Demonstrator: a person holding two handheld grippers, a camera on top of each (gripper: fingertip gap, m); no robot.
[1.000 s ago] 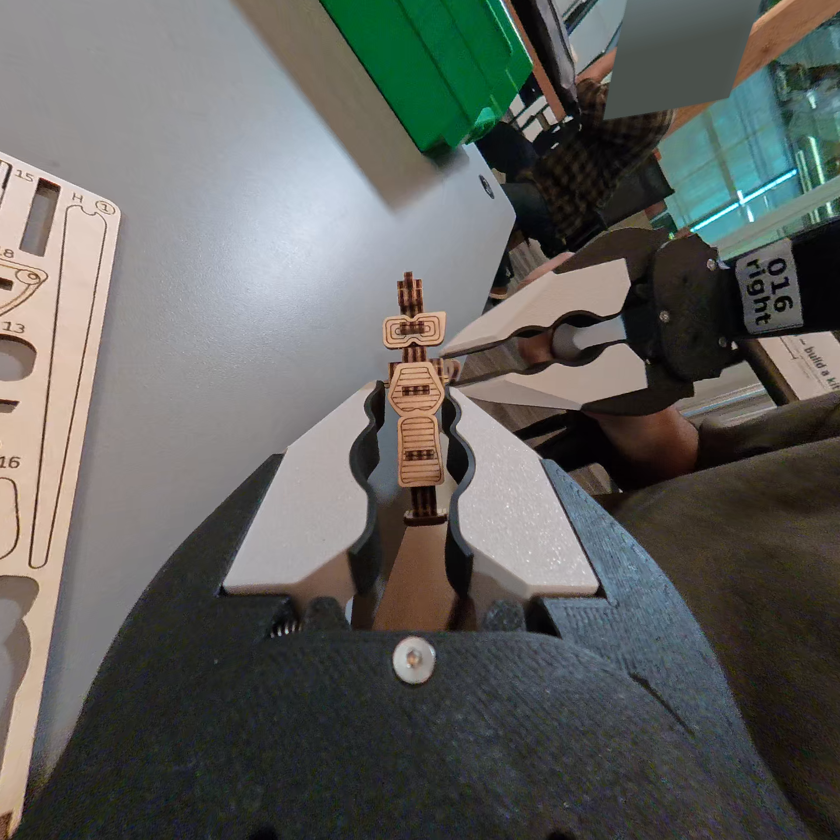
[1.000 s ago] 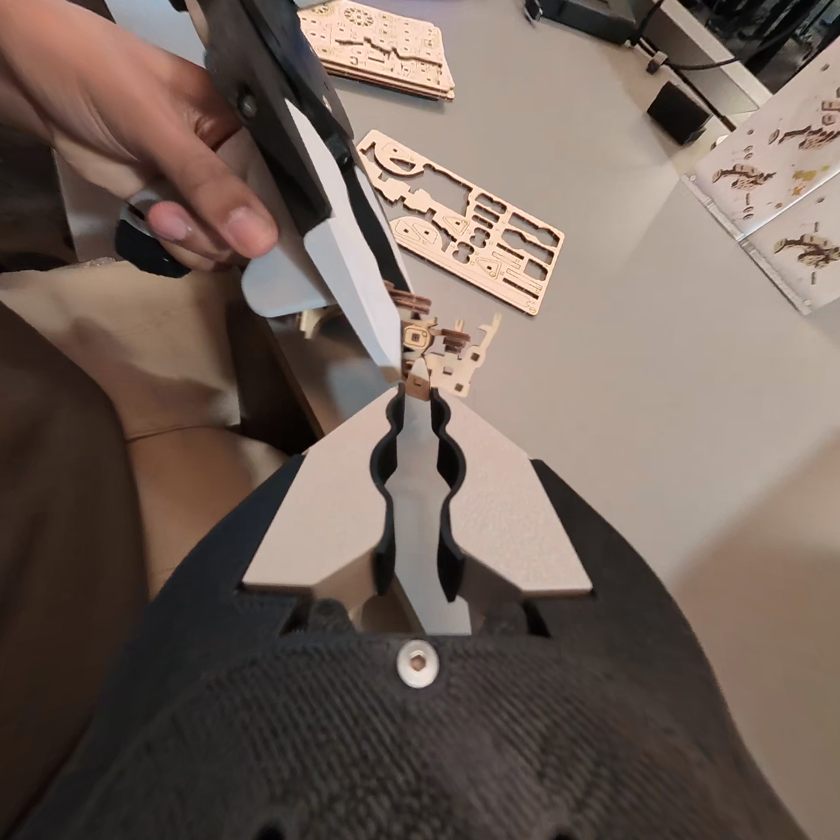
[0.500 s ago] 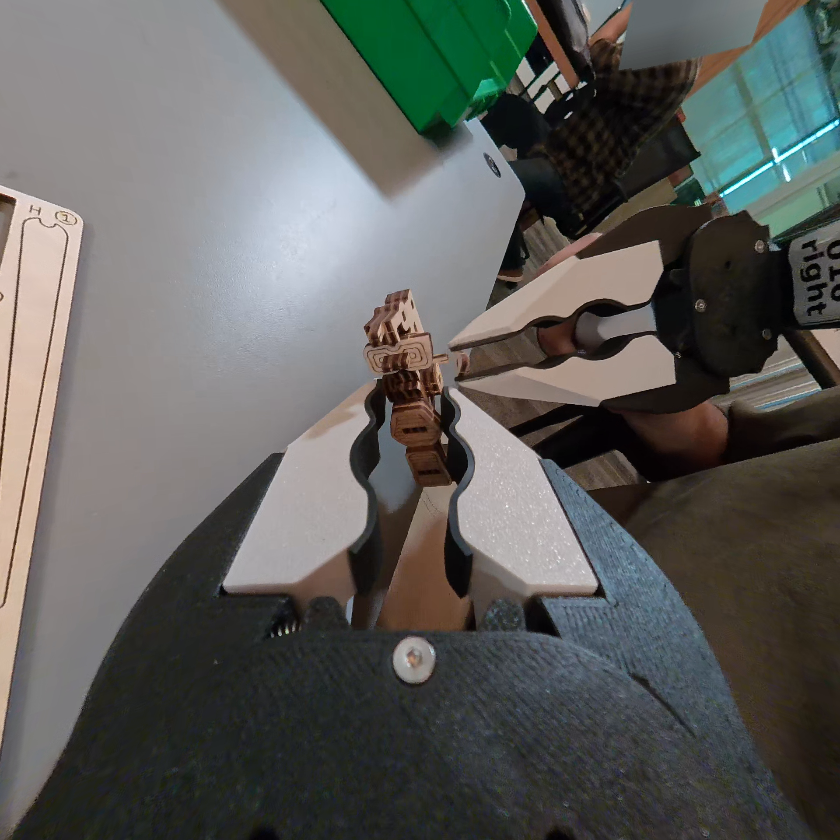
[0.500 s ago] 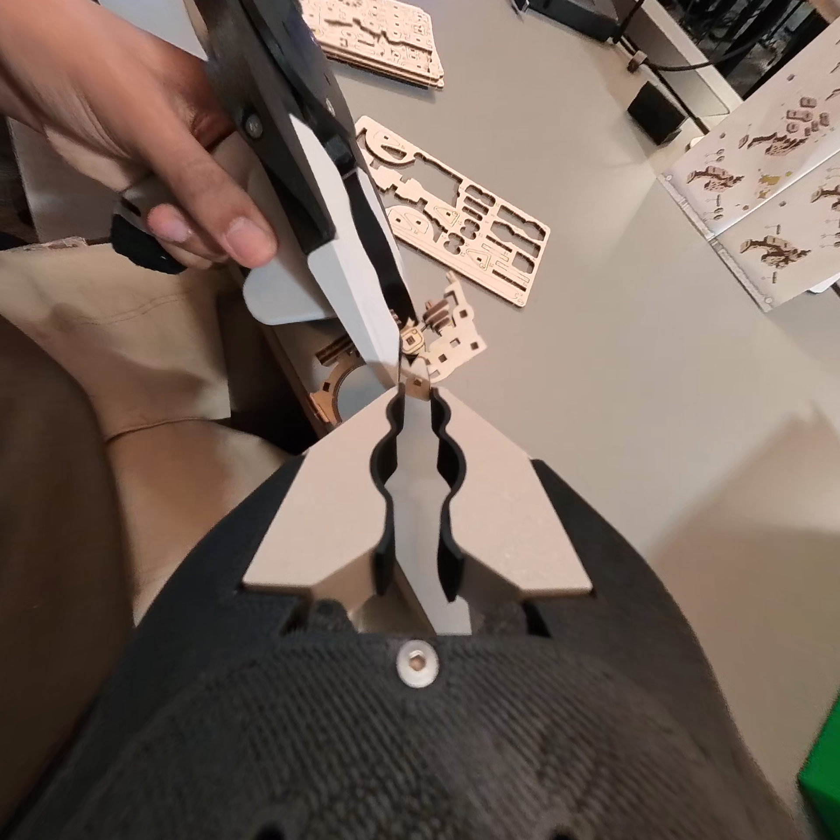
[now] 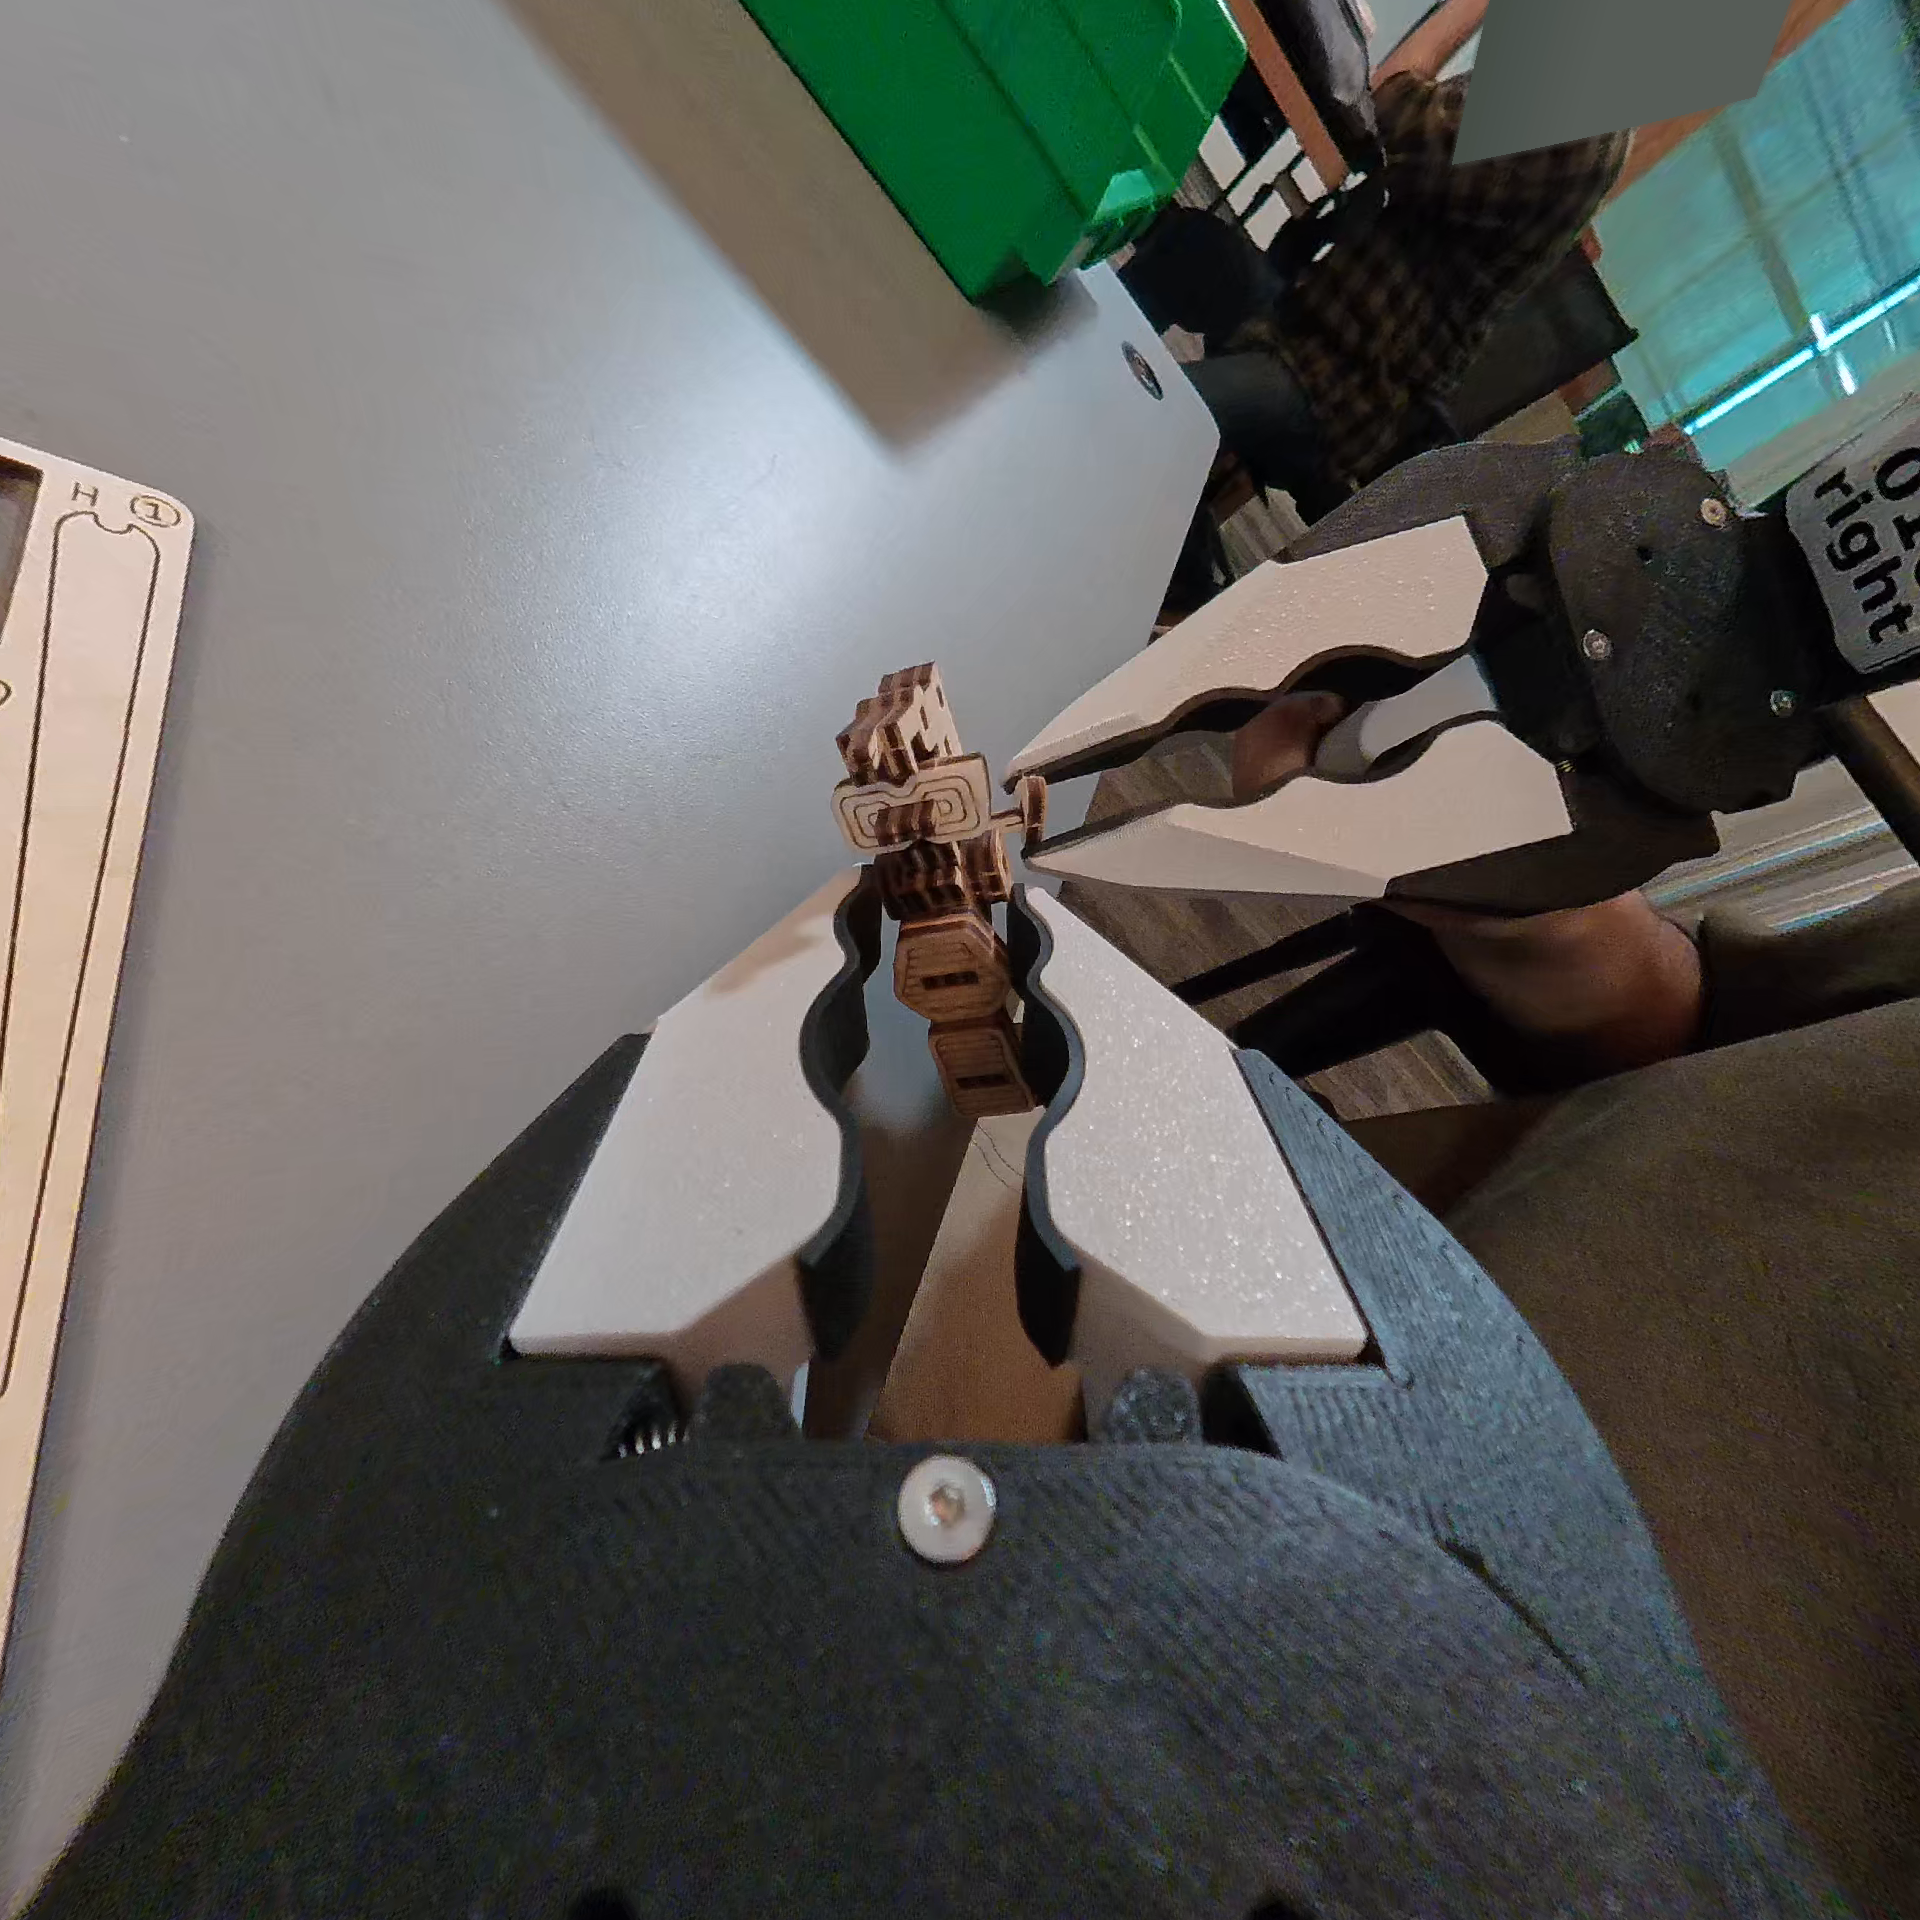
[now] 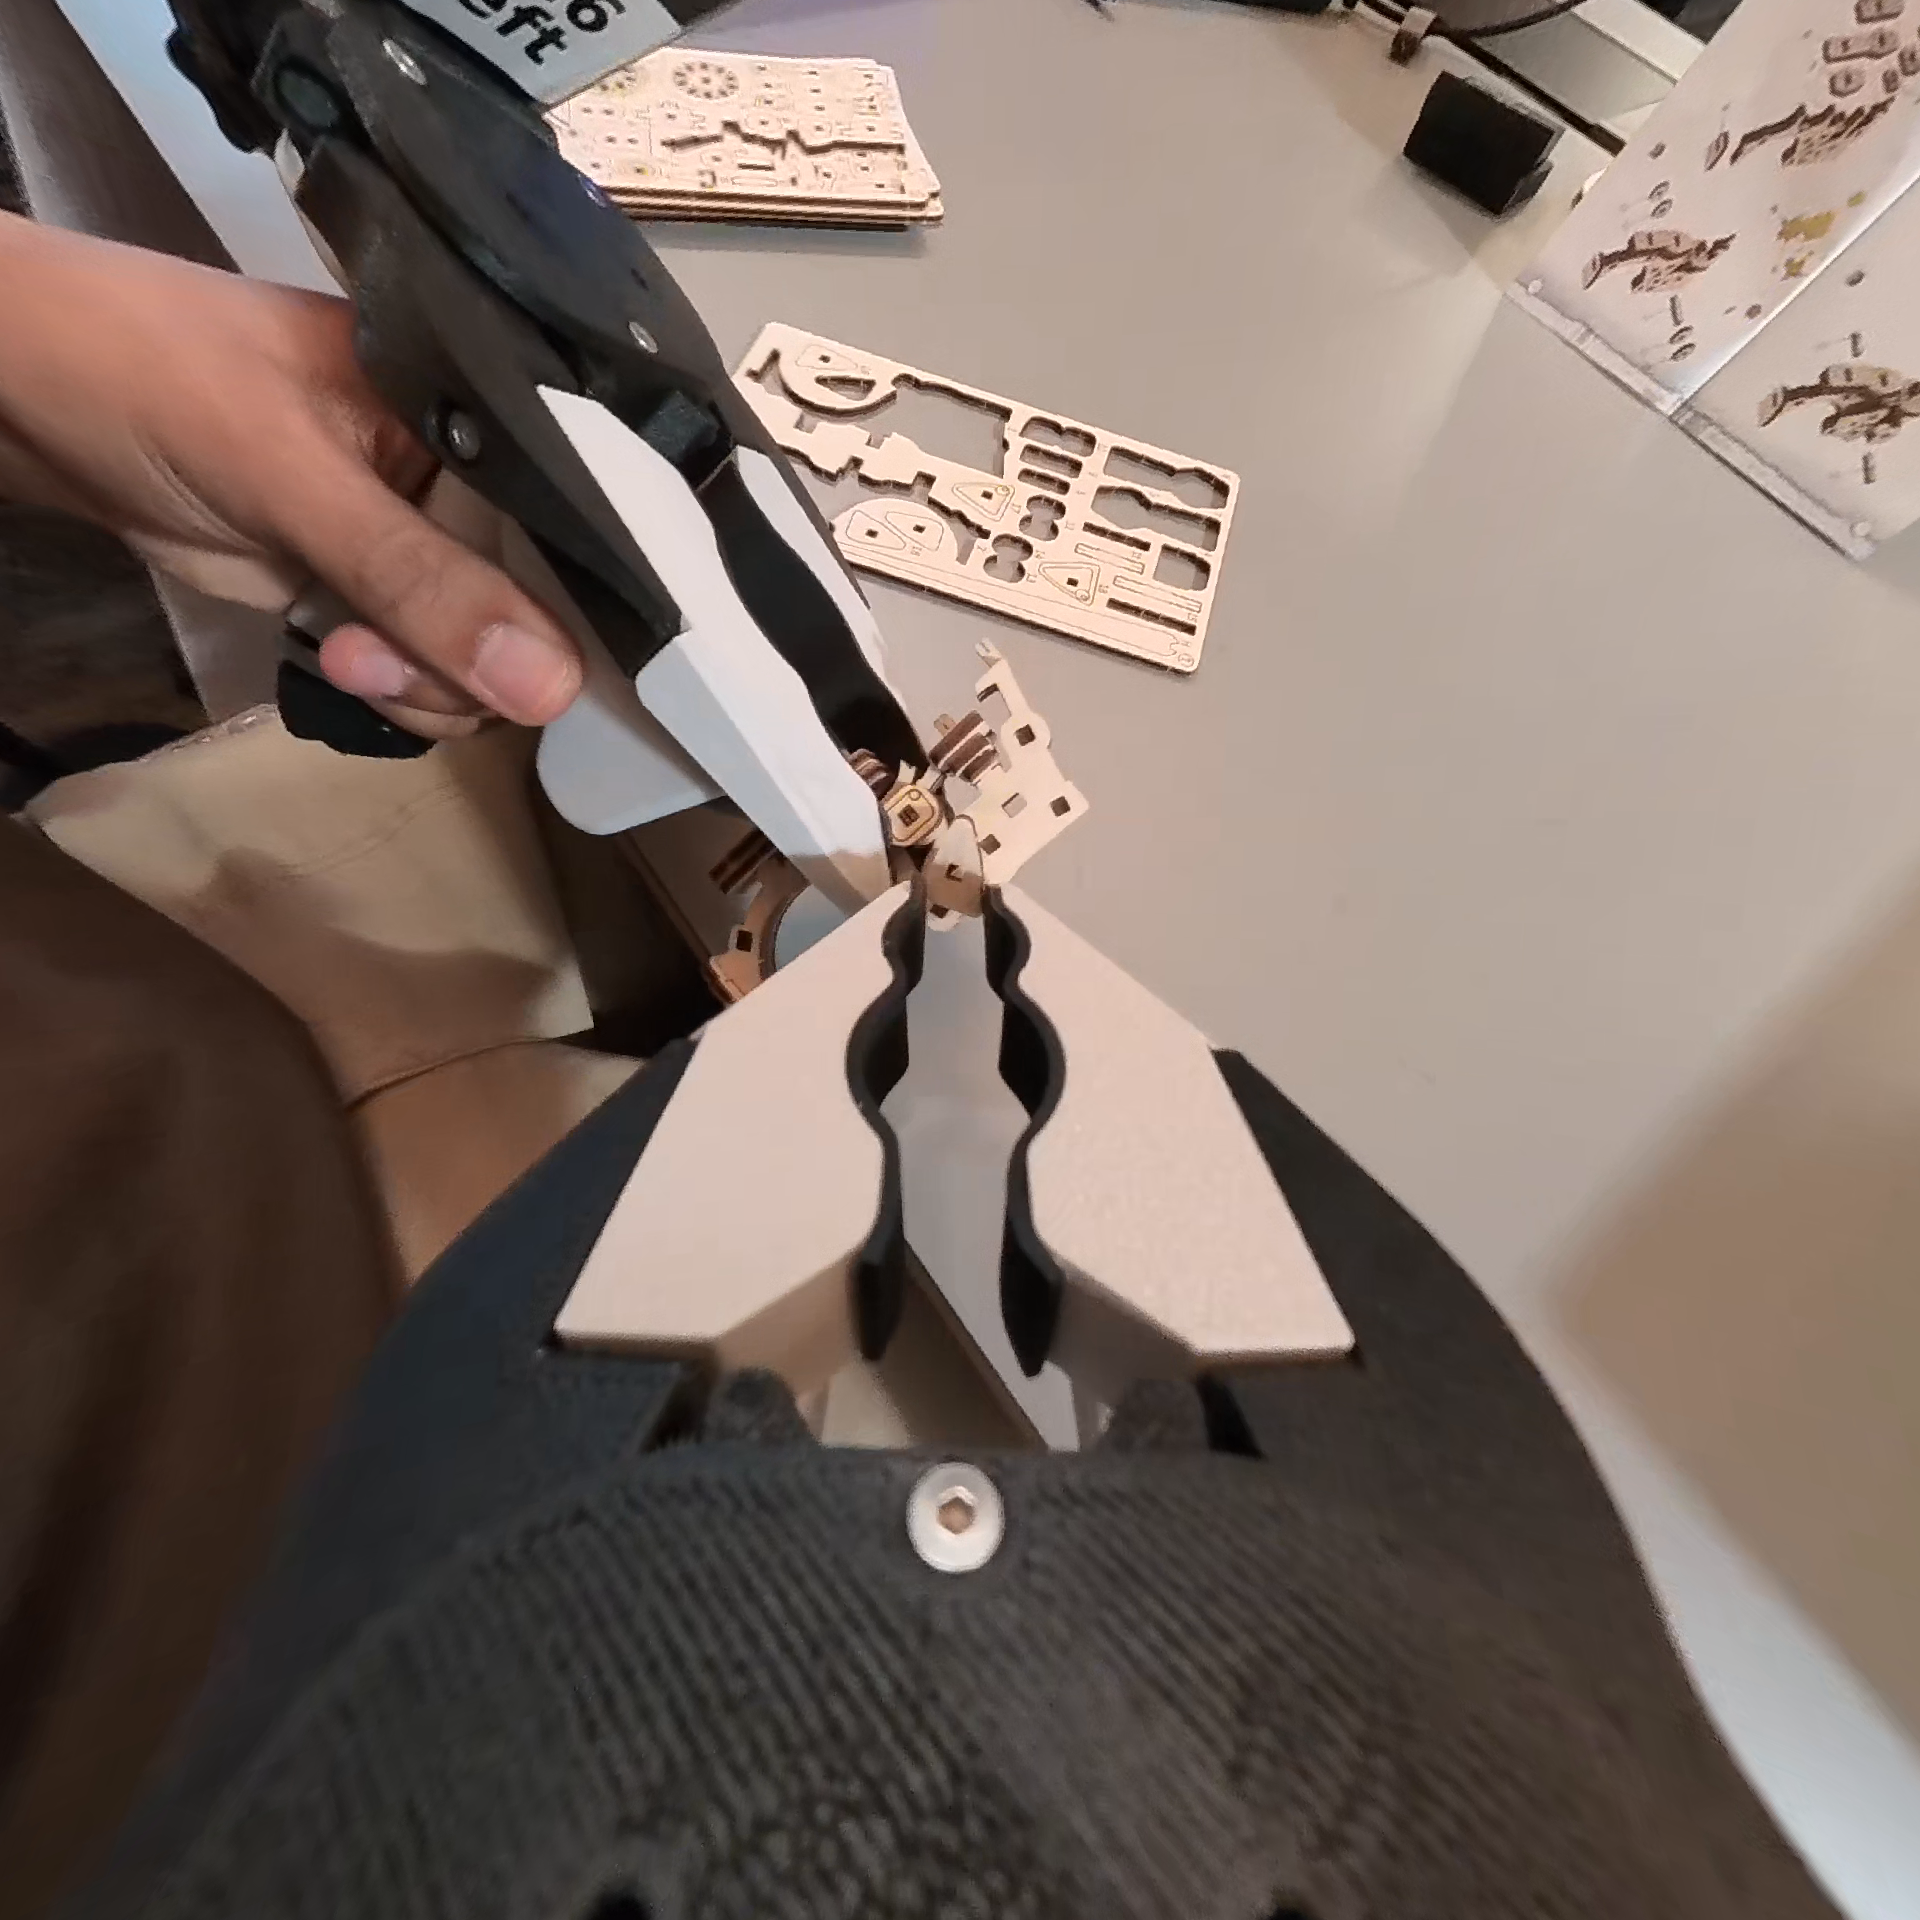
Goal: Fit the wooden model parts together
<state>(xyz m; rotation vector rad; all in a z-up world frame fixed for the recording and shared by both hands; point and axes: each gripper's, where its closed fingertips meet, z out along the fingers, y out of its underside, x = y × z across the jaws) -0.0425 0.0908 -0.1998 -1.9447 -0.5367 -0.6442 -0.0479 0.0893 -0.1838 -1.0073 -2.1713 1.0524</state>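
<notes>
Wooden laser-cut model assembly (image 5: 935, 862) sits clamped between your left claw (image 5: 940, 914) tips, held above the grey tabletop (image 5: 468, 520). Your right claw (image 5: 1023, 810) pinches a small wooden peg piece (image 5: 1023, 812) against its side; the joint itself is hard to make out. Two loose punched plywood sheets (image 6: 1039, 509) and one stack (image 6: 769, 145) lie behind, all partly cut off or hidden.

Black tool (image 5: 940, 899) bodies, grey wavy-edged fingers (image 5: 717, 1132).
</notes>
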